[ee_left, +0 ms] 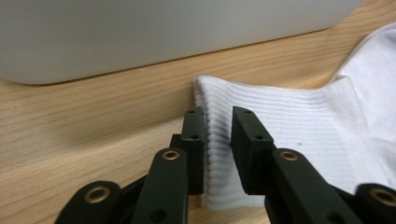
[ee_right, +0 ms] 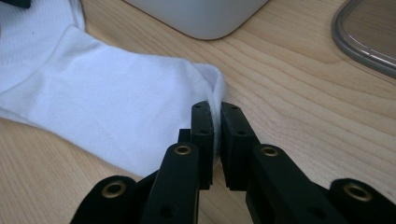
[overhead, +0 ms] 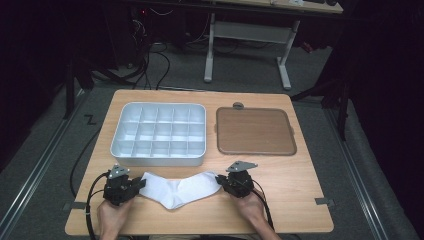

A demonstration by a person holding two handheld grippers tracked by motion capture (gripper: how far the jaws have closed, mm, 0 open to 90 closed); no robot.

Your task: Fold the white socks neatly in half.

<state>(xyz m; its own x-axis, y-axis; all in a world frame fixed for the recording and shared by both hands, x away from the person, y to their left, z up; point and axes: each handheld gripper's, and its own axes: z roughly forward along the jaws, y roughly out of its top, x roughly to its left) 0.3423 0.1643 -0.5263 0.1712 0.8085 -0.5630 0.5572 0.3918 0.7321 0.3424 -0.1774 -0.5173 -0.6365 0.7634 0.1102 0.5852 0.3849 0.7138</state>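
Note:
A white sock (overhead: 175, 189) lies flat near the table's front edge, bent in a shallow V. My left gripper (overhead: 141, 184) is at its left end. In the left gripper view the ribbed cuff (ee_left: 299, 116) fills the narrow gap between the jaws of the left gripper (ee_left: 218, 116), which are closed on its edge. My right gripper (overhead: 220, 179) is at the sock's right end. In the right gripper view the right gripper (ee_right: 216, 109) pinches the toe edge of the sock (ee_right: 107, 88), and the fabric rises slightly between the nearly touching jaws.
A white tray (overhead: 116, 140) divided into several compartments stands just behind the sock; its wall (ee_left: 140, 32) is close to the left gripper and its corner (ee_right: 201, 14) is near the right one. A brown flat tray (overhead: 255, 131) lies to its right.

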